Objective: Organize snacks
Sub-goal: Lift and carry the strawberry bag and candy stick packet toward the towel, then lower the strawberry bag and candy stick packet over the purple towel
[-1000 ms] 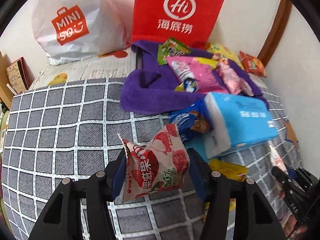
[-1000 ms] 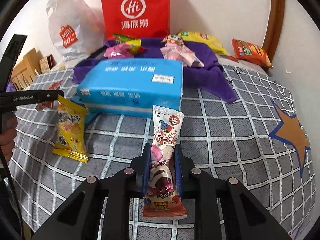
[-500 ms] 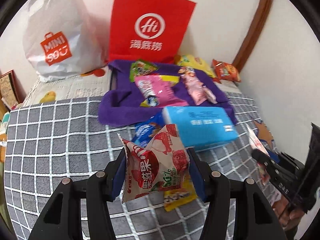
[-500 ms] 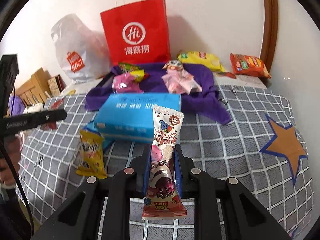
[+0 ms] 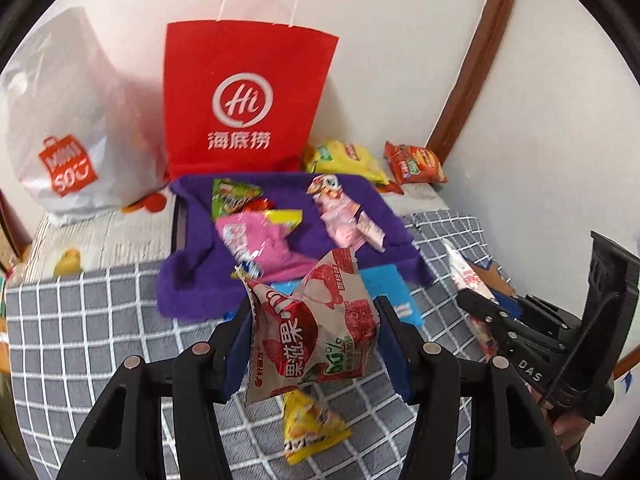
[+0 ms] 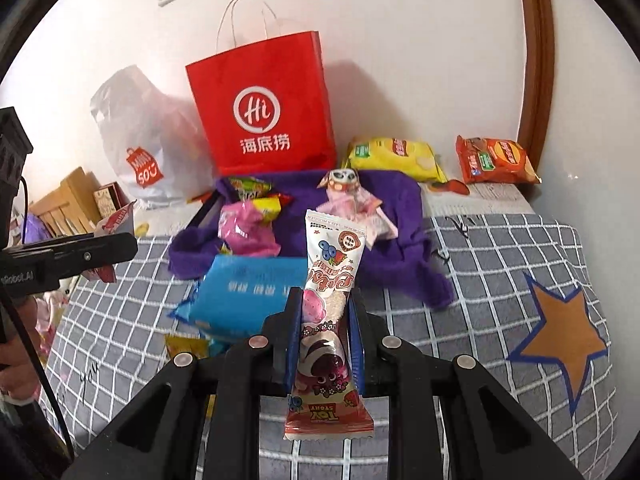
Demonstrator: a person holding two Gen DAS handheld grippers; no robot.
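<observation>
Landmark: red paper bag [image 5: 244,104], standing upright against the white wall, white handles up.

Left gripper [image 5: 312,332]: jaws partly apart, blue pads clamped on either side of a puffy red-and-white lychee snack pouch [image 5: 308,328], which is held in the air, in front of the red bag and above the grey checked bedspread [image 5: 80,320].

Right gripper [image 6: 324,336]: jaws drawn in tight on a slim pink-and-white Toy Story snack bar [image 6: 330,300], held upright with its top end pointing toward the red bag.

Directly in front of the red bag: purple towel [image 5: 192,276] spread on the bed, with a green packet [image 5: 232,196], a pink packet [image 5: 256,240] and pale pink wrappers [image 5: 344,216] lying on it.

Nearer than the towel: blue tissue pack [image 6: 248,292], partly hidden behind the grippers. Nearer again, a yellow snack bag [image 5: 308,424] flat on the bedspread.

Right of the red bag: yellow chip bag [image 6: 392,156], then orange biscuit pack [image 6: 496,160], both by the wall.

Left of the red bag: white Miniso plastic bag [image 5: 68,128].
</observation>
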